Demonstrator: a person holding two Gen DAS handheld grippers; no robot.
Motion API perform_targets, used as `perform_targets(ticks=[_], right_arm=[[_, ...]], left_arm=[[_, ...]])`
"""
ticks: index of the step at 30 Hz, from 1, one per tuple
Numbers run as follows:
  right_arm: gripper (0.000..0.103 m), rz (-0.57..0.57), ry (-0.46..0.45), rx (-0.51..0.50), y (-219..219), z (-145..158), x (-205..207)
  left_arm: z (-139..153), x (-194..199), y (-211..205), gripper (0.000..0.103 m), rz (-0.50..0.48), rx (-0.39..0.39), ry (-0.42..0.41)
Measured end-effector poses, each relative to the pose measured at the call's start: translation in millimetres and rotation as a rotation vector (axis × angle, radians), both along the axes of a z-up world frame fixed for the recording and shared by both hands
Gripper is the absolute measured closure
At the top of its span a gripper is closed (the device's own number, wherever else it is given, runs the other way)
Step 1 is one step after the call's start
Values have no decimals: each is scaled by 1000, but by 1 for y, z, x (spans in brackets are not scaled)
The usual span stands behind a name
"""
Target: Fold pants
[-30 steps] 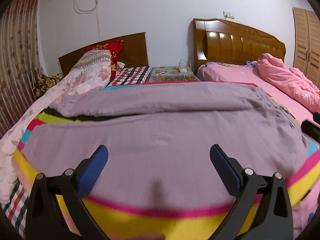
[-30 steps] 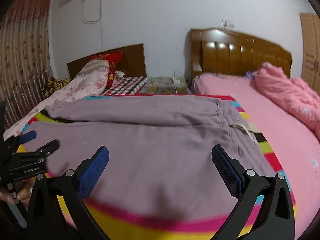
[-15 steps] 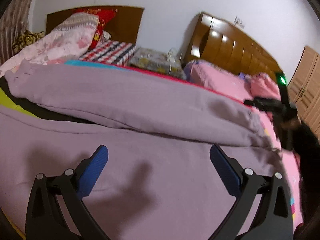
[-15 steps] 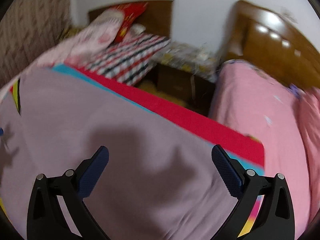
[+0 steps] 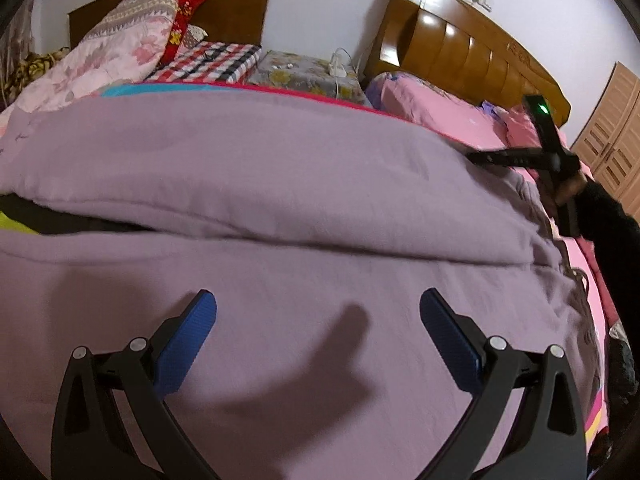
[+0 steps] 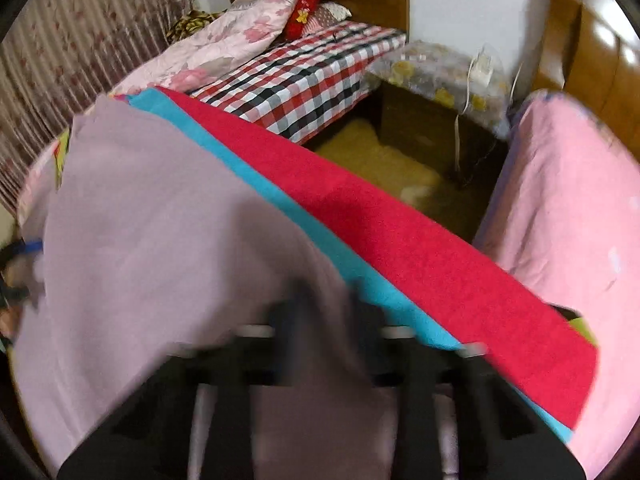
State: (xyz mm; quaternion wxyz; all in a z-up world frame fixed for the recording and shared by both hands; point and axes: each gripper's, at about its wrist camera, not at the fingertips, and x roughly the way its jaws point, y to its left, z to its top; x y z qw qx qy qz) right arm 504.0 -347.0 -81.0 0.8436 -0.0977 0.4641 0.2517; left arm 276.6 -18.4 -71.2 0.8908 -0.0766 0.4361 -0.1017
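Left tool (image 5: 318, 336): angled downward over the mauve pants (image 5: 280, 184), blue pads (image 5: 188, 344) spread wide, nothing between them, its shadow falling on the cloth ahead. Against the frame a second earlier, this tool has dropped closer to the pants and swung right, so the striped bed cover that showed along the near edge is now out of sight and the fabric fills the lower view. Pants: spread across the near bed, one leg lying as a long fold across the middle, waistband end at the right. Right tool (image 6: 324, 320): blurred, pitched steeply down at the far right edge of the pants; its jaws are closing, drawn nearly together from the wide spread of a second ago, with a ridge of pants fabric between them; whether the pads already press it cannot be told through the blur. In the left view the same tool appears at the right, held by a hand (image 5: 570, 190) in a dark sleeve (image 5: 608, 224). Bed cover (image 6: 420, 240): teal and red bands exposed just right of the pants. Far items, left to right: floral quilt (image 5: 120, 52), red pillow (image 5: 176, 8), checked cloth (image 6: 304, 76), covered nightstand (image 5: 304, 74), pink bed (image 6: 560, 184) with wooden headboard (image 5: 460, 48).
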Motion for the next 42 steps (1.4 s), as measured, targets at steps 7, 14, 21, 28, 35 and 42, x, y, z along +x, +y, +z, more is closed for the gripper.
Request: perform_targets(ticks=[7,14,21,28,35,42], right_arm=[[89,-10,-443,-100,53,92,-163],[89,-55,-504,-64,92,60,-344],[90,-165,-436,-79,105,24,-361],[90,-203,-418,-51,102,31,-363],[89,-220,-413,-55,106,34,-368],[22,-404,-290,166,92,44,-393]], left_arm=[[26,11,27,2,62,-122,-7],[35,-29,53,2,82,-284,10],[10,-47,48,2,31,-250,118],[13,-24,55,2,26,-342,105],[-2,18,51,85,6,-509,163],[8,9,49,95,39,-533,113]])
